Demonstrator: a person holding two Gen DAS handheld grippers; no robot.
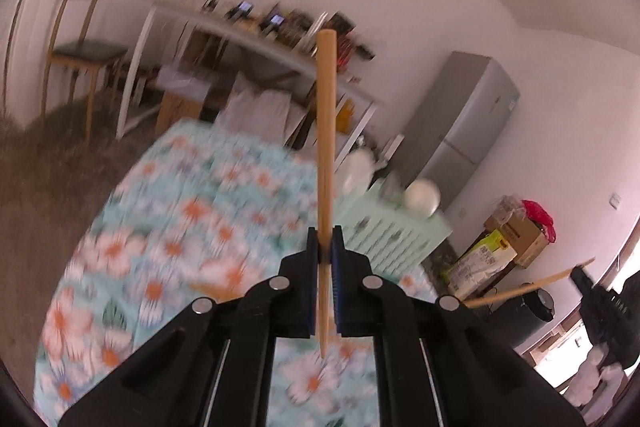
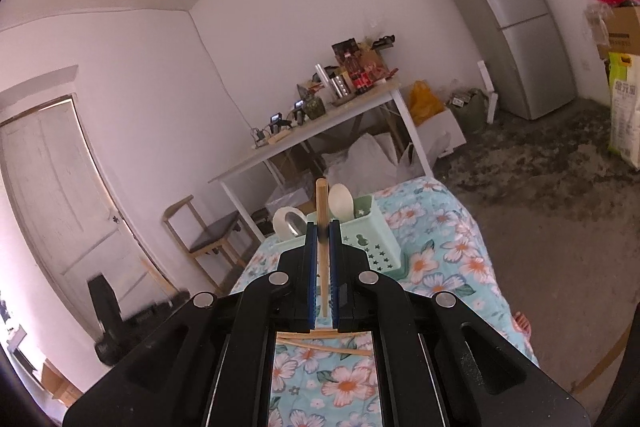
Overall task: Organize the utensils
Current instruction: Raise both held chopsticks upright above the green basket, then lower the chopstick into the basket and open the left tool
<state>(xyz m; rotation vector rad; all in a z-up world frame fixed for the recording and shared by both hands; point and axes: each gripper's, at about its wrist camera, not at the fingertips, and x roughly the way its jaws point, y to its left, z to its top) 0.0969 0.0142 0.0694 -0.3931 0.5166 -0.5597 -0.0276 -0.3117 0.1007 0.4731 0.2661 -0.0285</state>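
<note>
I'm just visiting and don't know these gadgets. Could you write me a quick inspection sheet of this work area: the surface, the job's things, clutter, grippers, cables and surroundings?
Surface: table with a flowered cloth.
Job's things: green utensil holder with a white spoon; loose chopsticks on the cloth.
Clutter: nothing seen on the cloth.
Grippers: left gripper shut on a chopstick; right gripper shut on another chopstick.
Cables: a wire runs down the far wall.
Surroundings: fridge, cluttered white desk, chair, door, boxes.
</note>
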